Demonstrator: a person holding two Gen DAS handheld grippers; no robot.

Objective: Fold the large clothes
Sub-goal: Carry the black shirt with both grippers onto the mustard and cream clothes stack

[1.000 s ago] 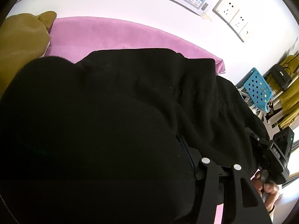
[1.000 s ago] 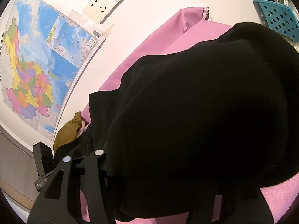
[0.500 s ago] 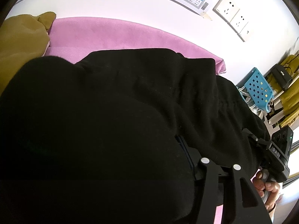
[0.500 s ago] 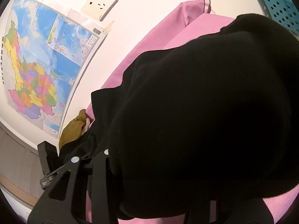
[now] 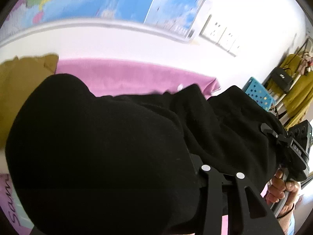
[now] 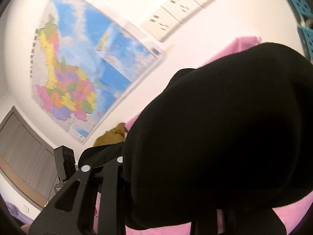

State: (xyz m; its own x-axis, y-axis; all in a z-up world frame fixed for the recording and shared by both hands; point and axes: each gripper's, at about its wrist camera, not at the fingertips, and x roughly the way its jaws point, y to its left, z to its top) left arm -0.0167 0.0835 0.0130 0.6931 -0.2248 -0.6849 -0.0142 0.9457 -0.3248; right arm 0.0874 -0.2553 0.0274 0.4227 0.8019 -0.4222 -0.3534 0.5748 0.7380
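Note:
A large black garment [image 5: 117, 146] bulges over my left gripper [image 5: 156, 168] and hides its fingertips; only the right finger's linkage [image 5: 221, 178] shows. Its jaws are closing with the black cloth between them. The same garment [image 6: 225, 127] fills the right wrist view, bunched in my right gripper [image 6: 156, 168], whose jaws are also closing on the cloth. In the left wrist view the right gripper [image 5: 293, 148] bites the garment's far end, a hand [image 5: 281, 192] below it. The garment hangs lifted above the pink cover [image 5: 127, 78].
A mustard garment [image 5: 23, 78] lies at the left end of the pink cover. The white wall behind carries a coloured map [image 6: 82, 68] and sockets [image 5: 221, 33]. A blue perforated crate [image 5: 258, 94] and a rack of yellow clothes [image 5: 297, 90] stand to the right.
Both grippers have risen and tilted up with the black garment; more wall and map show. The garment has come up off the pink cover. The right gripper's left finger has moved inward.

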